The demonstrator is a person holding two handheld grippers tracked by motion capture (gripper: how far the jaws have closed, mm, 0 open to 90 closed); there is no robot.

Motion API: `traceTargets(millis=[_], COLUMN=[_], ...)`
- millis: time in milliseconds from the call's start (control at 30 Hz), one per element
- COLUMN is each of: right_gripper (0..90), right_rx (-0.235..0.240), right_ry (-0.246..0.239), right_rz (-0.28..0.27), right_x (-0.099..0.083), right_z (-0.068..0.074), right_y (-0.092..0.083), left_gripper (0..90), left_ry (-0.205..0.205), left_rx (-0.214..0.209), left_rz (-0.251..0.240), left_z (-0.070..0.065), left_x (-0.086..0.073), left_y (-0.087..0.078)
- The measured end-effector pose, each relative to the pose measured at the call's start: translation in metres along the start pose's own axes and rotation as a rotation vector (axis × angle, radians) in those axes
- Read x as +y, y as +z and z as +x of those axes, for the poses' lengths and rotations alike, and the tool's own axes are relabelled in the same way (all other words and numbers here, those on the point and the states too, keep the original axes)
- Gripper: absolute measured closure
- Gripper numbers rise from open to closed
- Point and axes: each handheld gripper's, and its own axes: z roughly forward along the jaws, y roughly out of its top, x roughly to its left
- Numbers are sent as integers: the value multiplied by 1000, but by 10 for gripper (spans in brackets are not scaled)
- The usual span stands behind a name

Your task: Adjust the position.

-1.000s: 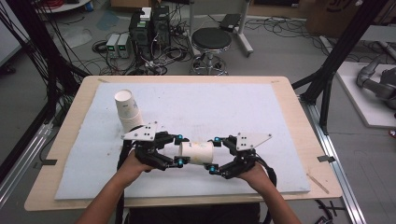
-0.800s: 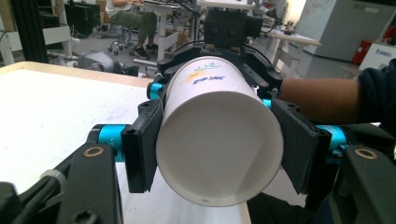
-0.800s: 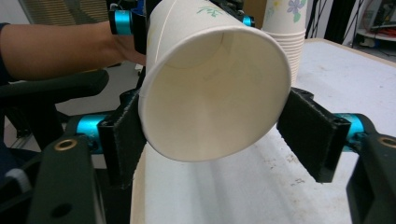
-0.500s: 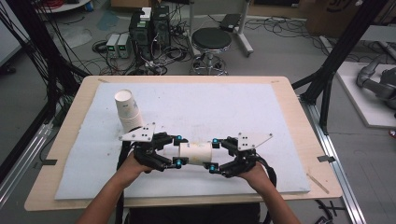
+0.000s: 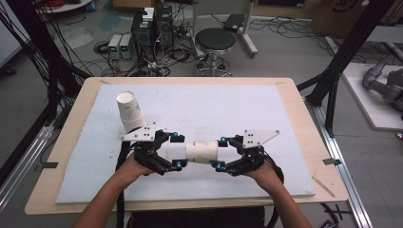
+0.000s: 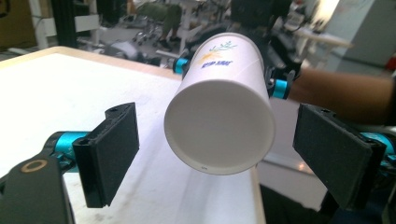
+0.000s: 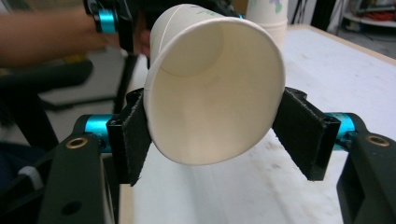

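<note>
While the wooden table (image 5: 294, 95) with its pale blue foam mat (image 5: 228, 109) is carrying a stack of white paper cups (image 5: 129, 110) at the far left, a single white paper cup (image 5: 201, 152) is hanging sideways above the mat between both tools. The right tool (image 7: 212, 126) is pinching its rim end, bending it oval: light, thin, easily crushed, so a gentle grip near the stiffer rolled rim is looking wisest. The left tool (image 6: 217, 149) has just been opening, and its pads are standing clear of the base.
</note>
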Motion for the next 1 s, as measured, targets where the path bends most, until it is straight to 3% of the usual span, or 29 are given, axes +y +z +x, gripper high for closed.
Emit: traceTargets(millis=[300,600,867,1000], right_gripper=[314,314,313,313], right_rx=[-9,-17,-21,-24], right_ry=[-49,-96,-127,-151], right_rz=[120,240,329,406], right_x=[22,36,44,50], right_z=[-1,-2,-1,0], right_y=[6,16,22,29], left_gripper=[146,147,150,151], left_ry=[53,72,94,113], left_rx=[56,76,90,91], left_rz=[93,152,231,284], left_z=[-3,-3,-3,-3], left_x=[9,11,13,13], left_y=[-2,-3,3,7])
